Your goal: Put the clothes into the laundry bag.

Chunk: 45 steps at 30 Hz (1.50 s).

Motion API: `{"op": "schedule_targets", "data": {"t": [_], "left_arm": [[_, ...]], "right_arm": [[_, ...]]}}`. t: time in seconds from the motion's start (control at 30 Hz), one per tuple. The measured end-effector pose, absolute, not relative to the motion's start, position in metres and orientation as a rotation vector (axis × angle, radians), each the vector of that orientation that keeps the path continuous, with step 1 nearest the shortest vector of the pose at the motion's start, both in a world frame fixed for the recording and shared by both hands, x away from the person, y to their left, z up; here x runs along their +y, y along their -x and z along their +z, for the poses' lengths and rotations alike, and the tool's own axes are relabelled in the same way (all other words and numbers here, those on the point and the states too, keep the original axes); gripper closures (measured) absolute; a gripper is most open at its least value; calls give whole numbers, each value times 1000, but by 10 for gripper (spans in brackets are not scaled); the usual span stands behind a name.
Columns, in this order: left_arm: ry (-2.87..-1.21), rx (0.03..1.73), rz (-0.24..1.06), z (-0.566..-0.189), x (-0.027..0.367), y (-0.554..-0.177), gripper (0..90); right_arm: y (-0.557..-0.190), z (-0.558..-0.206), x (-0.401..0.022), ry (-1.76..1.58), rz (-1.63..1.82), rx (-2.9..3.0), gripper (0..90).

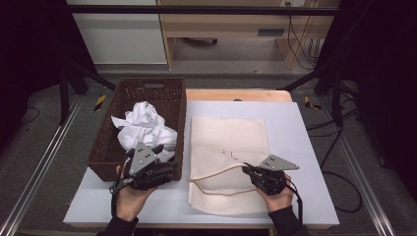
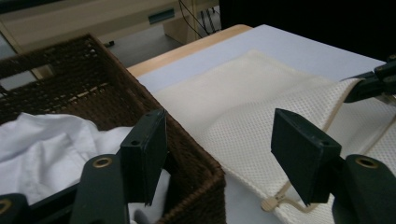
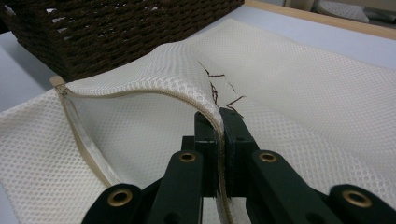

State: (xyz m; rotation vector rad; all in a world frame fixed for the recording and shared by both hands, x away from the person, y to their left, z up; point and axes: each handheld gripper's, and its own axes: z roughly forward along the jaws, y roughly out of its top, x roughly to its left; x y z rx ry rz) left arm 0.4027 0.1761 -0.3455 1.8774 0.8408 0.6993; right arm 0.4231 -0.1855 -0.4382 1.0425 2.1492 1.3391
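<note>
Mesh bag, high view: soft cream laundry bag (image 1: pixel 228 162) lies flat on the table (image 1: pixel 305 147), right of the basket (image 1: pixel 110 142); its open edge runs from the right gripper (image 1: pixel 247 169) toward the left gripper (image 1: pixel 164 164).
White cloth, high view: crumpled white garment (image 1: pixel 145 128) sits in the basket, just beyond the left fingers.
Left gripper view: fingers (image 2: pixel 144 154) stand well apart with nothing between them, straddling the basket's near corner (image 2: pixel 196 172); garment (image 2: pixel 46 144) lies to their left, bag (image 2: pixel 252 112) to their right.
Right gripper view: fingers (image 3: pixel 233 140) are pressed together on the bag's zipper edge (image 3: pixel 212 109), lifting it into an arch ahead of them.
Handling, judged: garment looks light, limp and not fragile; best pinched at a raised fold. Bag mesh is thin and floppy, so the hemmed rim is the firm place to grip.
</note>
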Motion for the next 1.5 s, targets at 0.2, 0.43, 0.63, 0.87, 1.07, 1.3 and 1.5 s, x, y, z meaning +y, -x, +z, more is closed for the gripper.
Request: {"op": "schedule_targets", "data": {"t": [0.2, 0.43, 0.63, 0.87, 1.07, 1.3, 1.5], "left_arm": [[-1792, 899, 716, -320, 200, -423, 309], [-1786, 975, 749, -312, 213, -449, 285], [-1820, 1034, 797, -317, 222, -479, 271], [-1954, 1082, 845, -336, 235, -521, 237], [-2059, 1086, 800, -351, 247, -545, 180], [-2143, 1100, 712, -373, 256, -556, 147], [-2237, 1133, 590, -406, 255, -565, 73]], "right_arm": [[-423, -438, -184, -1048, 1334, 2155, 861], [-423, -438, -186, -1042, 1340, 2154, 861], [-424, -439, -184, -1044, 1334, 2164, 861], [-424, -441, -184, -1045, 1326, 2177, 861], [-424, -441, -184, -1046, 1322, 2186, 862], [-425, -442, -184, -1047, 1317, 2194, 861], [-426, -443, -183, -1048, 1305, 2206, 861]]}}
